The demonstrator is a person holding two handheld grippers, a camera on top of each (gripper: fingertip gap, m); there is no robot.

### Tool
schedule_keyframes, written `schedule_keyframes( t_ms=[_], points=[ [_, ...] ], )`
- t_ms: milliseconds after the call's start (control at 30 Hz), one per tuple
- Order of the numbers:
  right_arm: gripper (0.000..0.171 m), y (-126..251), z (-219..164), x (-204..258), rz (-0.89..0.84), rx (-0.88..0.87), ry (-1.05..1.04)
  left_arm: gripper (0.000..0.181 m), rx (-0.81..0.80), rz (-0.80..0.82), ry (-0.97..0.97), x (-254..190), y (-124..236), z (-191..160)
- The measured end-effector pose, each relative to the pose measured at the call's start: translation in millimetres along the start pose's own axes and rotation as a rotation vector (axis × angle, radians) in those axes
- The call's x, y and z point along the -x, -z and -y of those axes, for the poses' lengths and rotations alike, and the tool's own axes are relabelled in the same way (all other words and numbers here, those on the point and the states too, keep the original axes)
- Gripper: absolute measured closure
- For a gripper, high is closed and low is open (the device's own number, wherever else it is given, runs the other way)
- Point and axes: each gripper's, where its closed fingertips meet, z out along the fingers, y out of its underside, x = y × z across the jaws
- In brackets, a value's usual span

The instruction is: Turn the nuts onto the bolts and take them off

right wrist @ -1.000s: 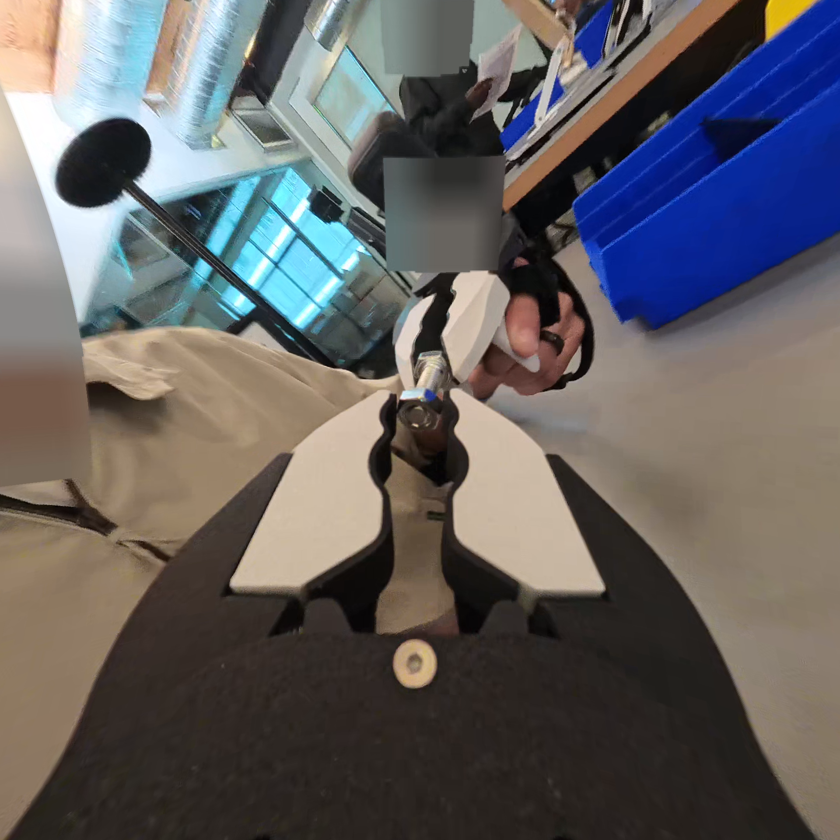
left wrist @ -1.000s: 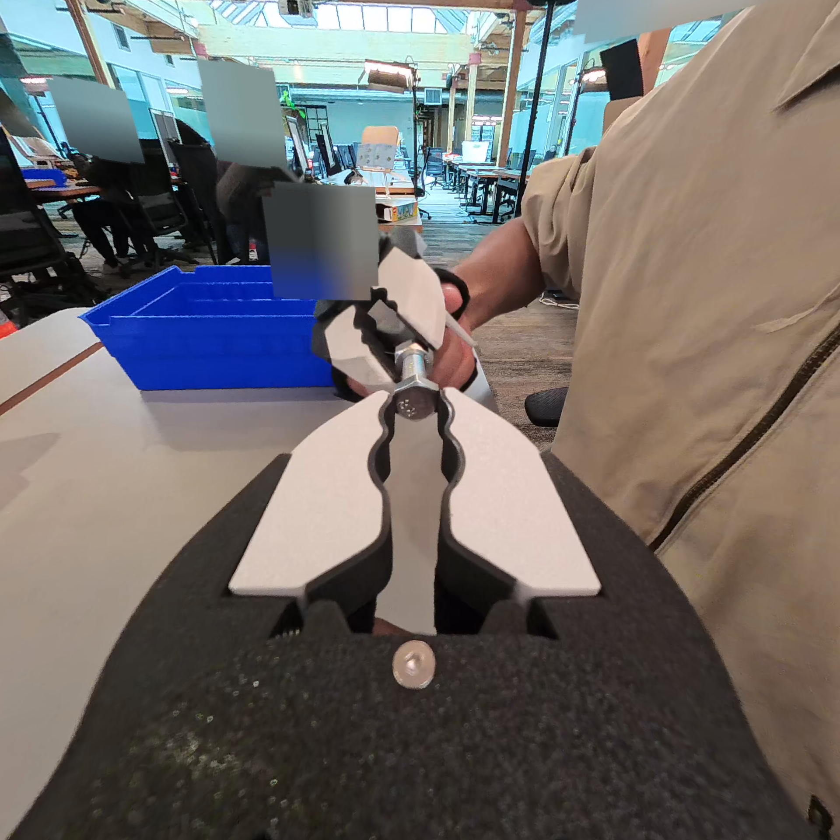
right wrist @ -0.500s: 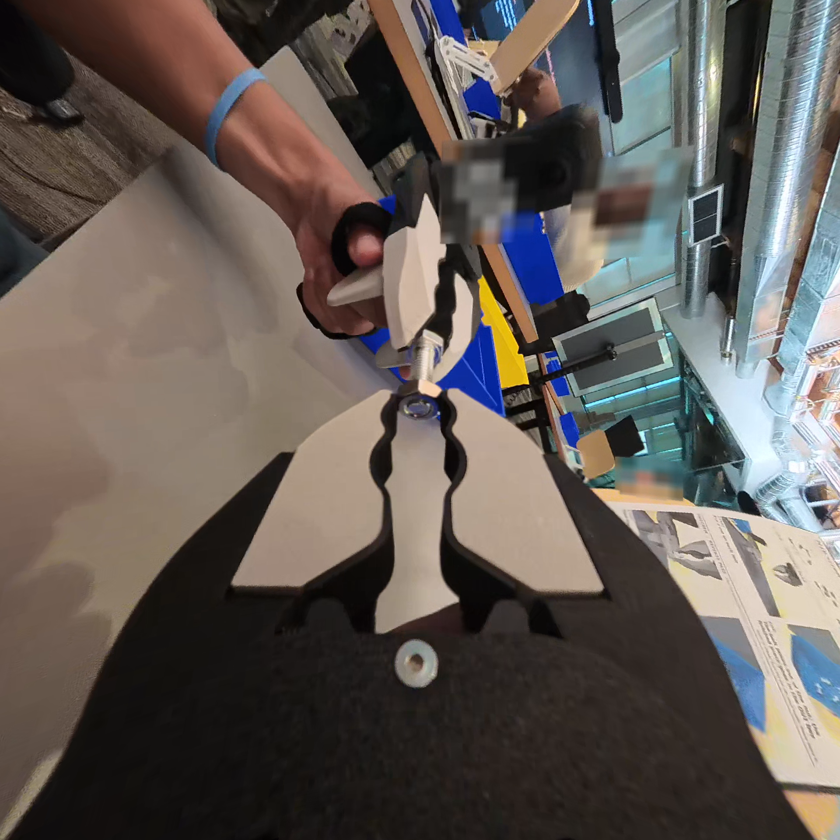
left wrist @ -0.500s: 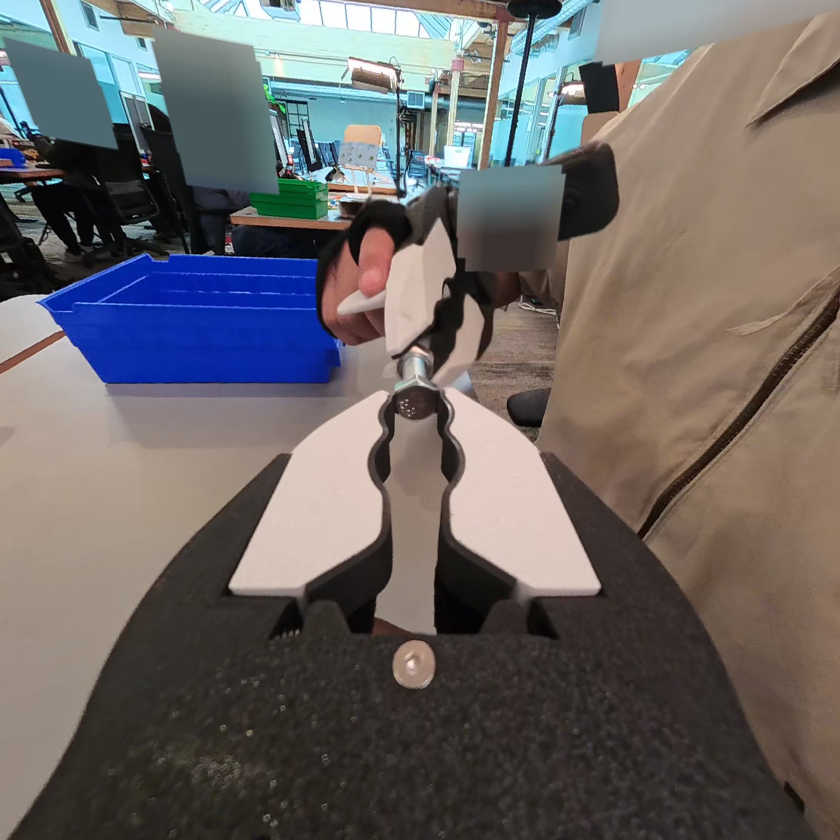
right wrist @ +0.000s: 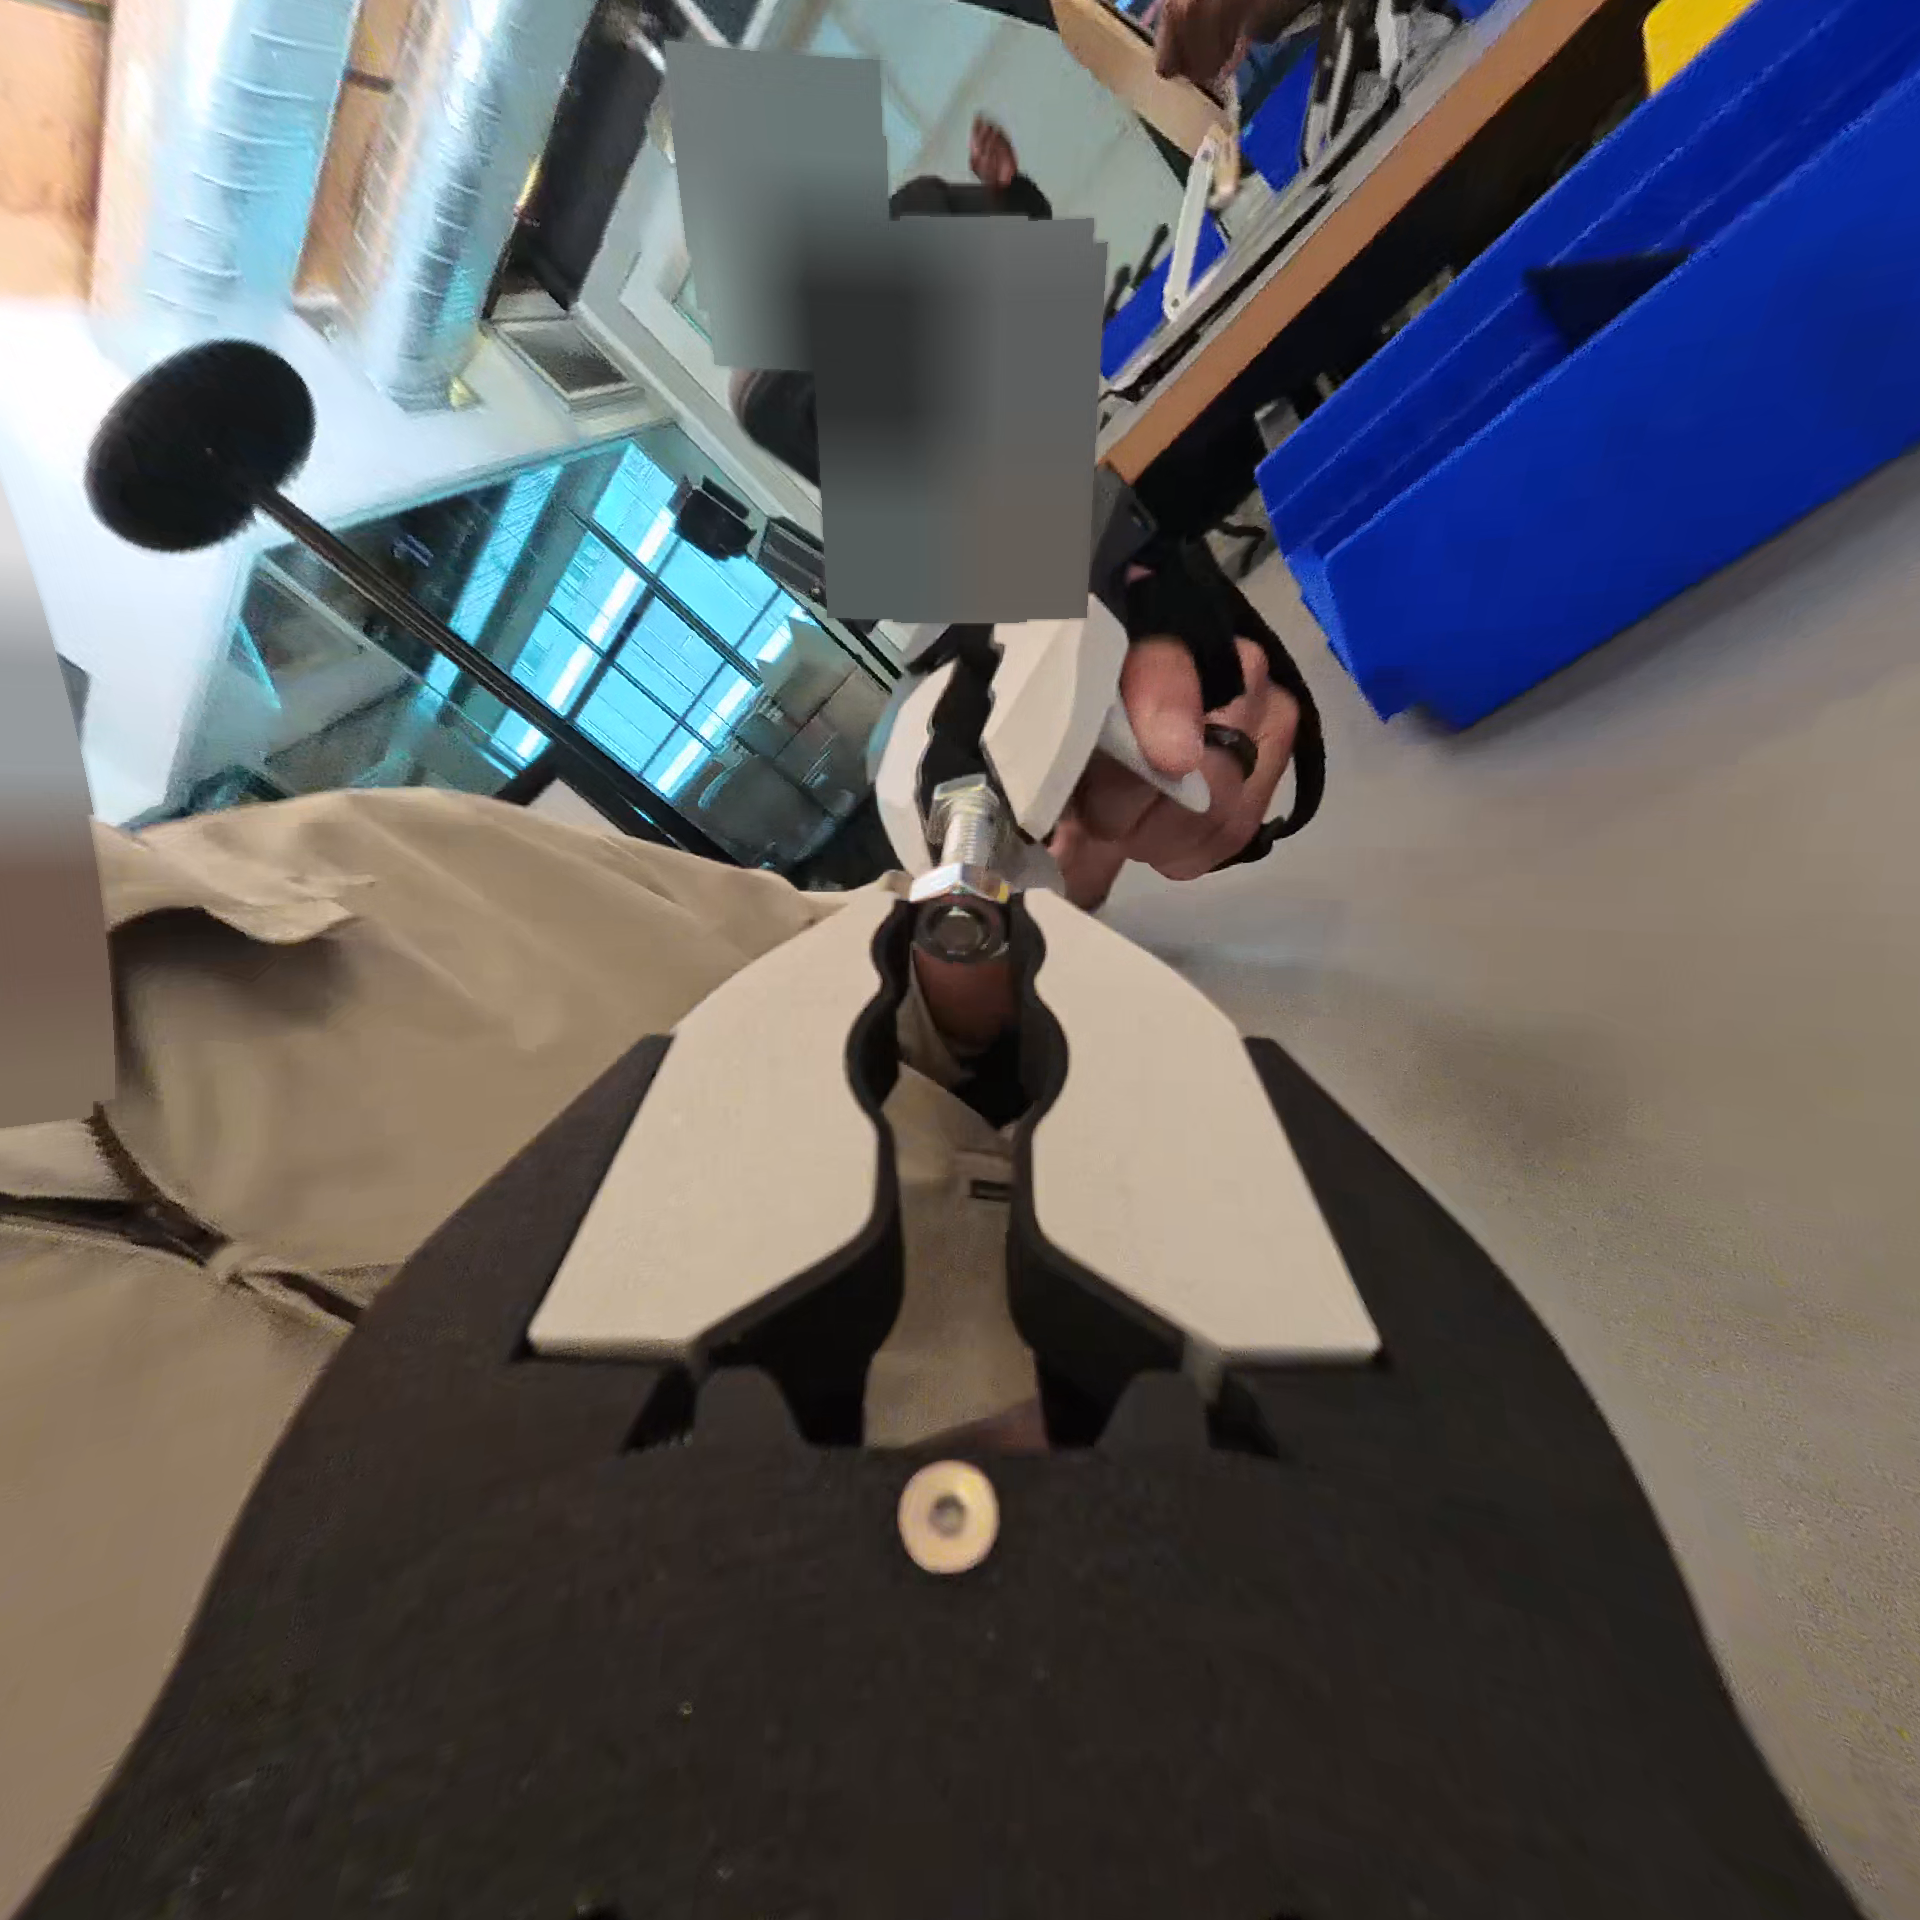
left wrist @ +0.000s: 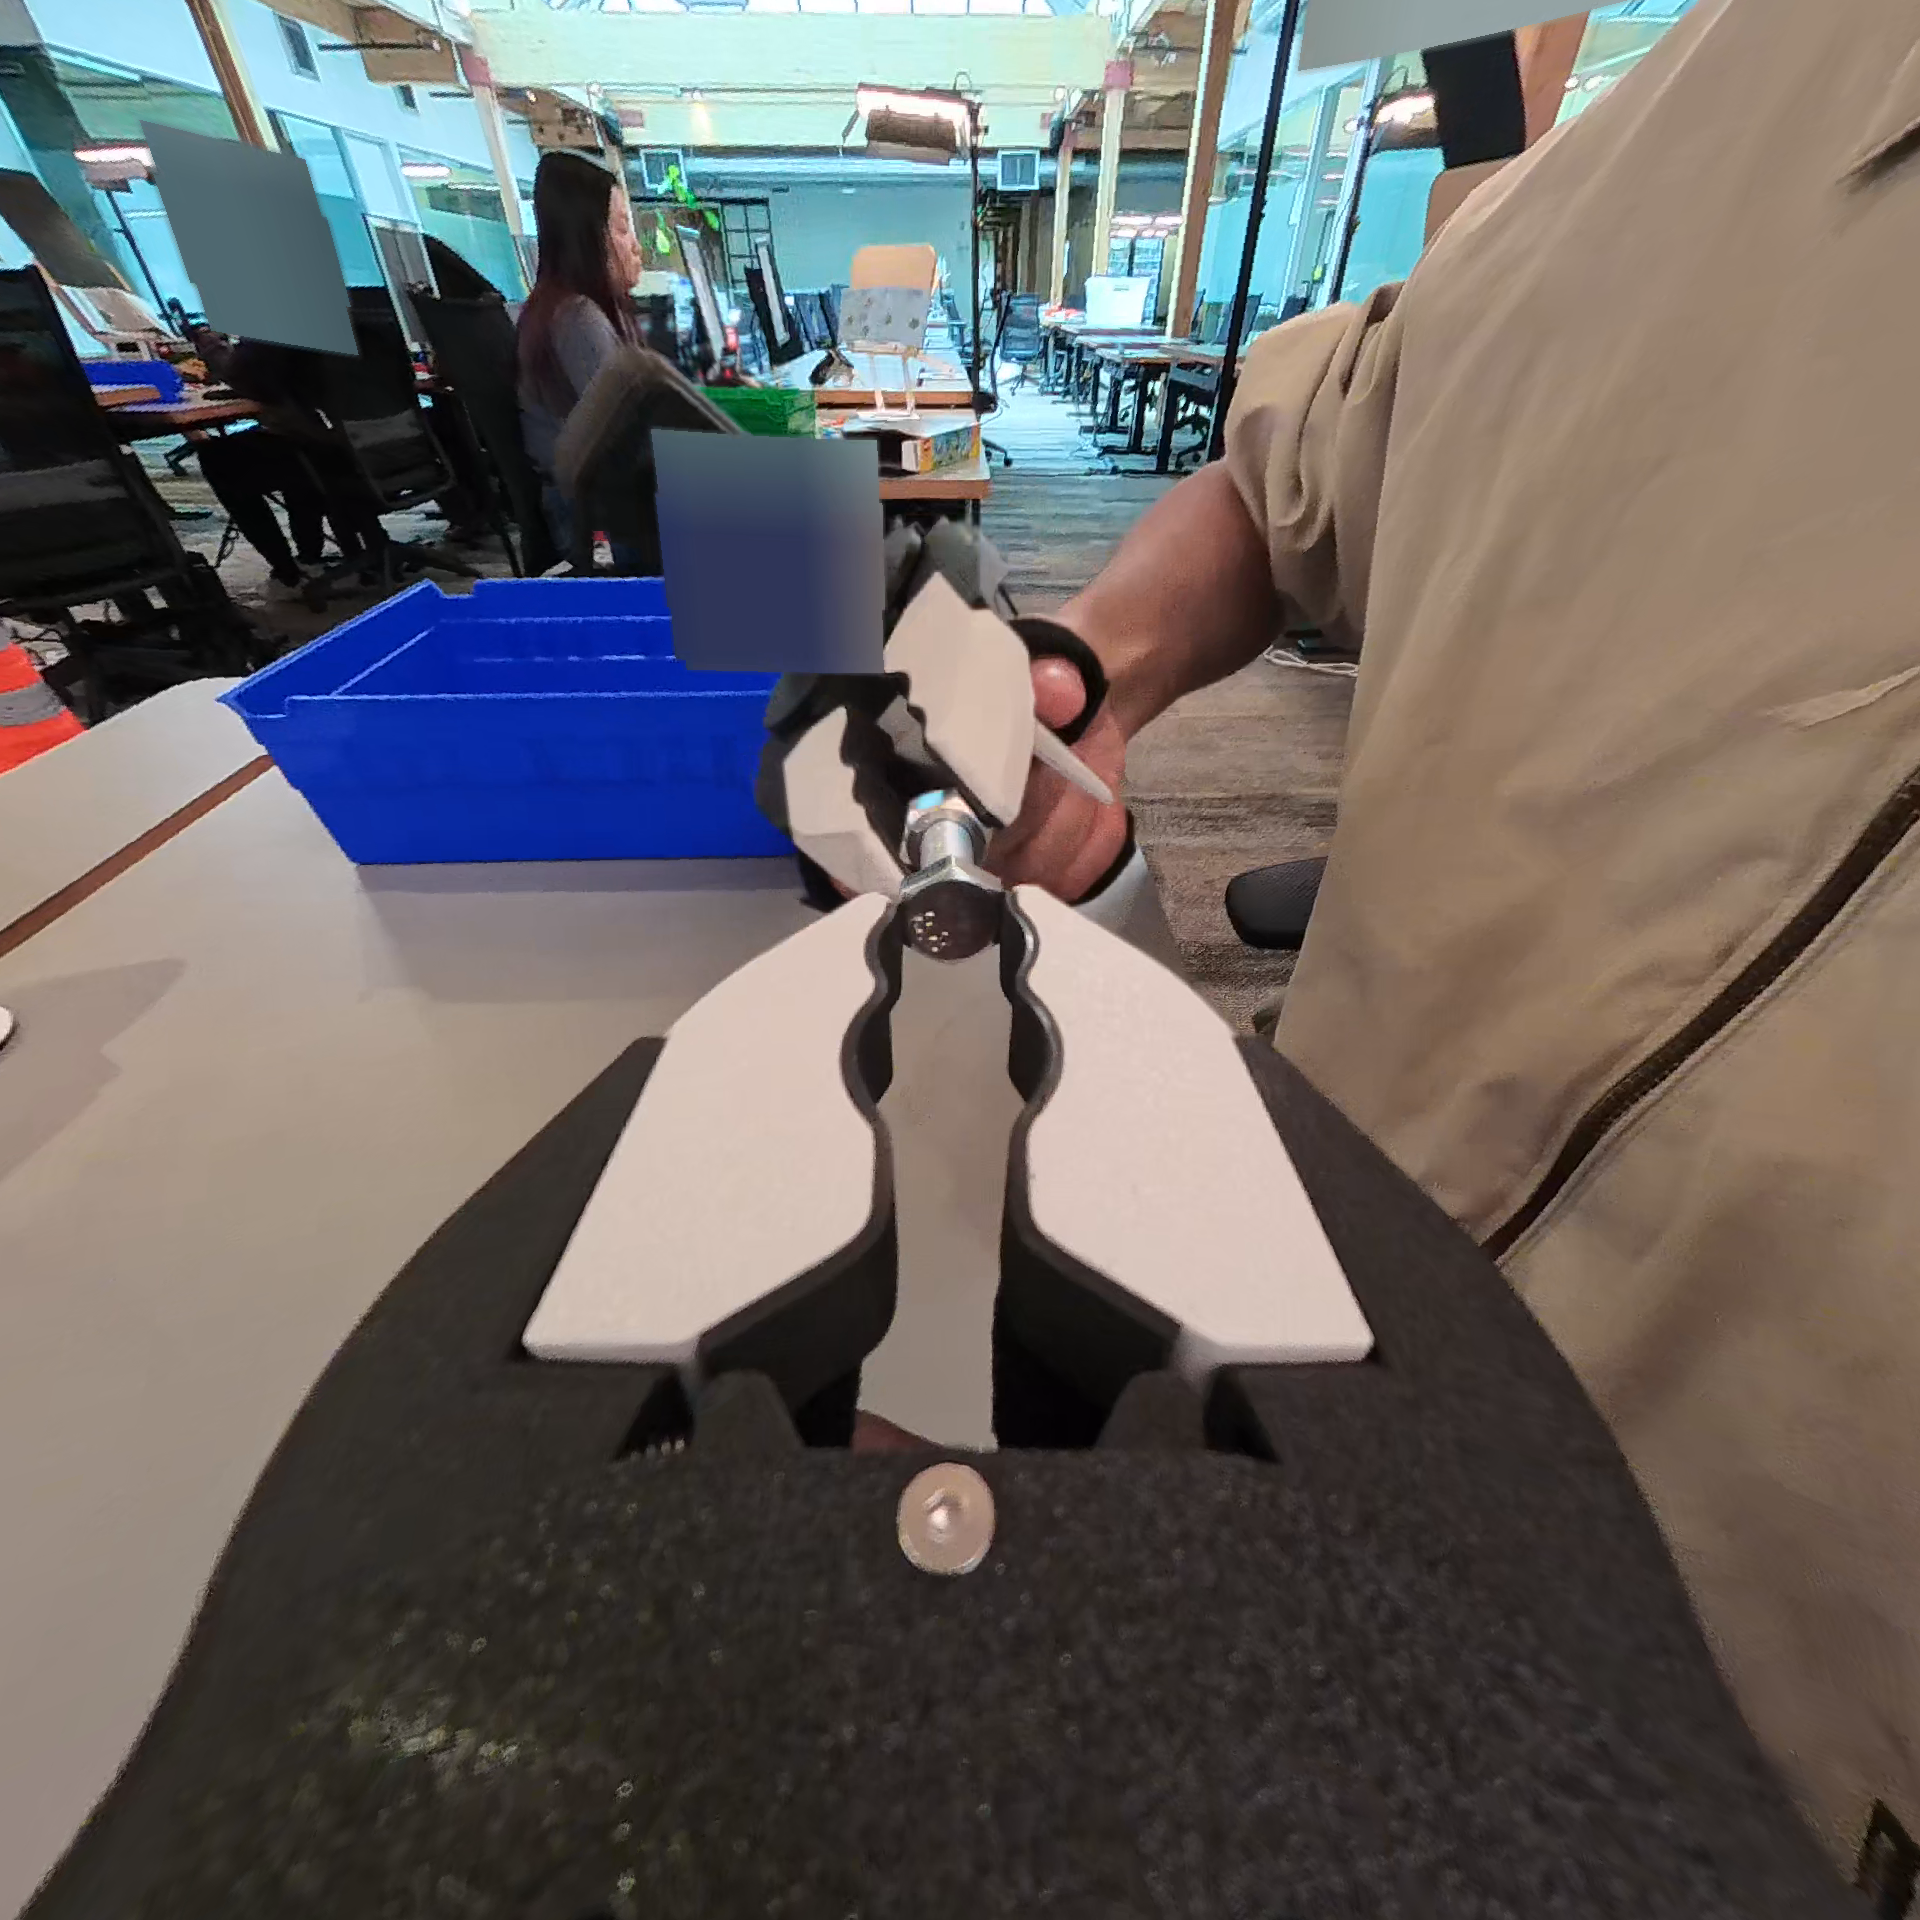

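Left wrist view: your left gripper (left wrist: pixel 951 925) pinches the bolt (left wrist: pixel 943 914) by its head, keeping it from spinning.
Right wrist view: your right gripper (right wrist: pixel 958 920) clamps the nut (right wrist: pixel 954 888) at the thread's tip, ready to turn.
Place: both held above the table (left wrist: pixel 260 1039), nearer you than the blue bin (left wrist: pixel 520 727).

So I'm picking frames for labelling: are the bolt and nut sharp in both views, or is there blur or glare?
Left wrist view: bolt head sharp between the fingers, only small highlights; wide-angle bending at the edges. Right wrist view: nut and threads sharp, but the background is motion-smeared, worst at the left edge, and the table looks soft.
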Motion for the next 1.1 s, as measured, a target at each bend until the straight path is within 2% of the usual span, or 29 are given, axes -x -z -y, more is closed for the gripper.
schedule_keyframes(
  t_ms=[33, 100, 167, 267, 367, 467, 500, 567, 633, 667, 733, 900, 967, 1033, 1100],
  points=[
    [0.153, 0, -1, 1, 0.002, -0.008, 0.037, 0.164, -0.003, -0.007, 0.001, -1, 0, 0],
    [0.136, 1, -3, 3, -0.048, -0.005, 0.218, 0.164, -0.007, -0.007, 0.005, -1, 0, 0],
    [0.127, 2, -5, -1, -0.198, 0.051, 0.556, 0.164, -0.025, -0.014, 0.018, -1, 1, 2],
    [0.130, 8, 0, -3, -0.437, 0.154, 1.152, 0.164, -0.042, -0.028, 0.031, -2, 3, 5],
    [0.133, 6, -4, 4, -0.511, 0.263, 1.609, 0.164, -0.039, -0.046, 0.042, -3, 1, 3],
    [0.134, 4, -5, 0, -0.535, 0.327, 1.775, 0.164, -0.035, -0.056, 0.044, -6, -2, 1],
    [0.140, 3, -4, 1, -0.535, 0.320, 1.792, 0.164, -0.034, -0.061, 0.044, -7, -4, 0],
    [0.153, 2, -3, 2, -0.521, 0.324, 1.800, 0.164, -0.026, -0.062, 0.041, -8, -5, -1],
    [0.153, 2, -2, 2, -0.509, 0.328, 1.754, 0.164, -0.028, -0.059, 0.041, -8, -5, 0],
    [0.153, 1, 0, 2, -0.497, 0.319, 1.664, 0.164, -0.031, -0.051, 0.036, -6, -4, 0],
    [0.153, 0, 1, 2, -0.425, 0.269, 1.354, 0.164, -0.036, -0.046, 0.034, -5, -3, 2],
    [0.154, -1, 1, 5, -0.090, 0.107, 0.334, 0.164, -0.029, -0.033, 0.016, -5, -3, 2],
    [0.154, 1, 1, 5, 0.010, 0.065, 0.082, 0.164, -0.015, -0.018, 0.007, -4, -4, 1],
    [0.153, 2, -3, 5, 0.024, 0.050, 0.103, 0.164, -0.008, -0.037, 0.011, -6, -5, -1],
    [0.135, 2, -6, 4, -0.055, 0.066, 0.306, 0.164, -0.015, -0.032, 0.014, -5, -6, -1]
  ],
)
